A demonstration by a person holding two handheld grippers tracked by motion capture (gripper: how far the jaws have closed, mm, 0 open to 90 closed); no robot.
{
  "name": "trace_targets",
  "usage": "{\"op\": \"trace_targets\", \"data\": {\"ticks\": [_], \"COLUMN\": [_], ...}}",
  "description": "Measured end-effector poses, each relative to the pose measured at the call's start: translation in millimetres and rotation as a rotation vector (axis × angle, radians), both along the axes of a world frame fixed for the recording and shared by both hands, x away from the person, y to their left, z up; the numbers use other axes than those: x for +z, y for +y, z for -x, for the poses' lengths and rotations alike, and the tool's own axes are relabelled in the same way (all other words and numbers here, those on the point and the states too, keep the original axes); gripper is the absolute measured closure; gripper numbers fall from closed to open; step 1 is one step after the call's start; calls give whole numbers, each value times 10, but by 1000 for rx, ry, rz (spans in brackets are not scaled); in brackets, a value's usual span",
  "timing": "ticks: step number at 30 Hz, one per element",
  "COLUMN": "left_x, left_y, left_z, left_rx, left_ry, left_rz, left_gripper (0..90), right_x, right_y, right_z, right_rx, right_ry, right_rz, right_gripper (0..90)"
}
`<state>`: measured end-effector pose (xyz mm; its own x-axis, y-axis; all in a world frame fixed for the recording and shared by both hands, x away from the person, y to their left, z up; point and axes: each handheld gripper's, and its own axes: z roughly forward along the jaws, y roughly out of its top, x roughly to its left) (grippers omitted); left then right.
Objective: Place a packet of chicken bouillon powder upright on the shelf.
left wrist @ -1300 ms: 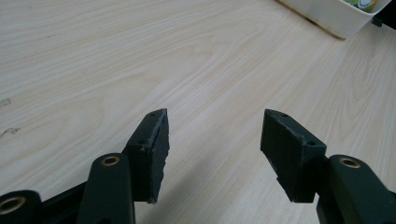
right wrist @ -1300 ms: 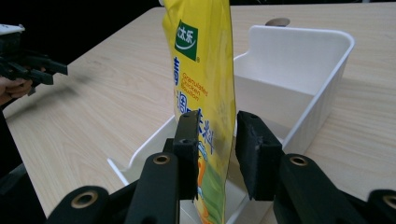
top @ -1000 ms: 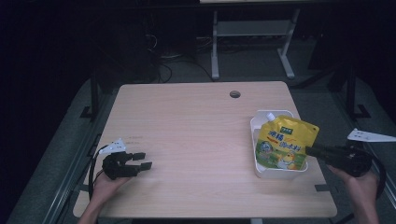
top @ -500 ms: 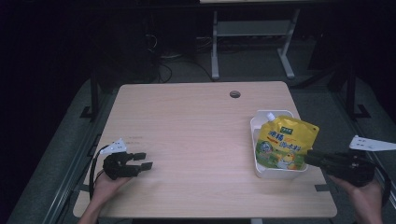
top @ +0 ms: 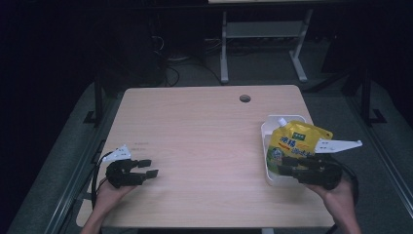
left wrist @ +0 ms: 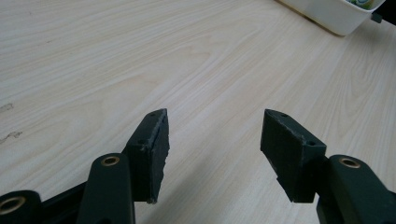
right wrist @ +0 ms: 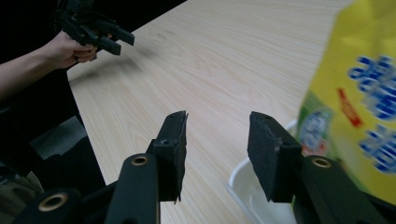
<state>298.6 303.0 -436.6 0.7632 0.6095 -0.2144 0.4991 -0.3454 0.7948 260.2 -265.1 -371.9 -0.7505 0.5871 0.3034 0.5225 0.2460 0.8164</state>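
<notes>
Two grippers stand open and empty; the right gripper [top: 287, 169] has swung in from the table's edge to the yellow pouch [top: 294, 144] leaning in the white tray [top: 267, 146], jaws just widening, likely readying a grasp; the left gripper [top: 148, 168] rests idle.

pale wooden table [top: 195, 126], white tray [top: 267, 146] near its right edge
</notes>
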Motion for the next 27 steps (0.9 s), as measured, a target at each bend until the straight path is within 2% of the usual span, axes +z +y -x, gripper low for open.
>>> {"op": "trace_targets", "data": {"ticks": [7, 17, 27], "left_x": [1, 2, 9], "left_y": [15, 24, 23], "left_z": [10, 8, 20], "left_rx": [-1, -3, -6], "left_ry": [-3, -3, -6], "left_rz": [-4, -5, -11], "left_gripper": [418, 419, 419], "right_x": [-8, 14, 54], "right_y": [240, 401, 709], "right_z": [-91, -176, -292], "right_rx": [34, 45, 90], "right_ry": [6, 12, 11], "right_rz": [20, 32, 44], "right_gripper": [527, 498, 477]}}
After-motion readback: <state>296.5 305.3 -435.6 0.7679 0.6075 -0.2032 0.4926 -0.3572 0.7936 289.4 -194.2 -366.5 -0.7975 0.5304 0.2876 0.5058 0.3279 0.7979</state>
